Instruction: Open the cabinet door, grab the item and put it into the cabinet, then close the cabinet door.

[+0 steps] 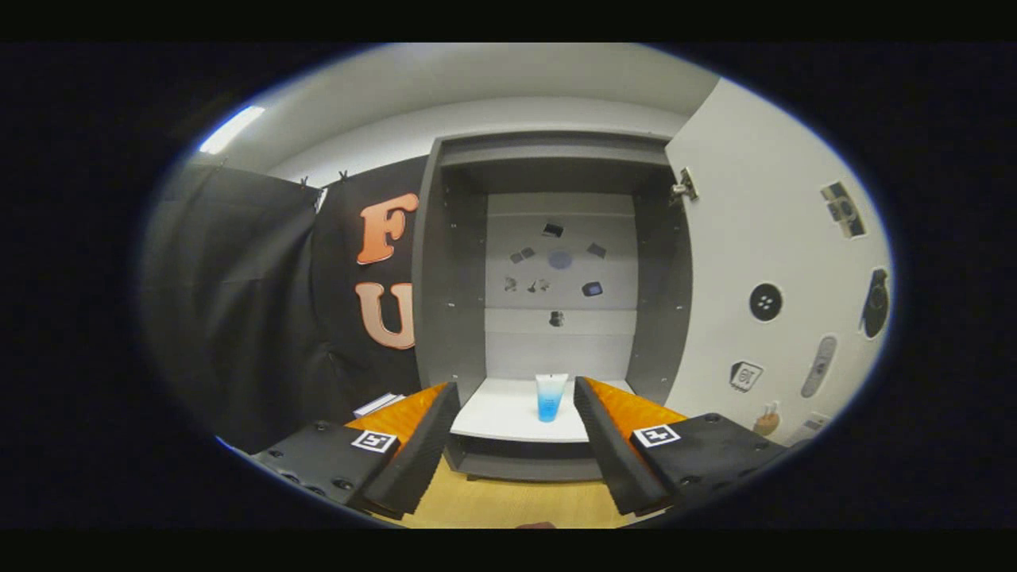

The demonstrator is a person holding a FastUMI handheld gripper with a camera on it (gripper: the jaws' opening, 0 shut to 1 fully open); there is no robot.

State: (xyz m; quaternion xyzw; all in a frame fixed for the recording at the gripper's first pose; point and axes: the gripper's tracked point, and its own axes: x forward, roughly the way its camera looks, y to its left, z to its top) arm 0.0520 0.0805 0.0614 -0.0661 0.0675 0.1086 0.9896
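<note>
The grey cabinet (453,262) stands straight ahead, its white door (763,262) swung wide to the right. A small tube, white on top and blue below (550,397), stands upright on the cabinet's white bottom shelf (496,417), beyond my fingertips and in line with the gap between them. My gripper (516,401) is open, with nothing between its fingers; both fingers (421,449) sit short of the shelf's front edge, above the wooden table (508,504).
Small stickers dot the cabinet's back panel (560,262) and the inner face of the open door. Black cloth (238,302) hangs to the left of the cabinet. A white flat object (380,403) lies by the cabinet's left foot.
</note>
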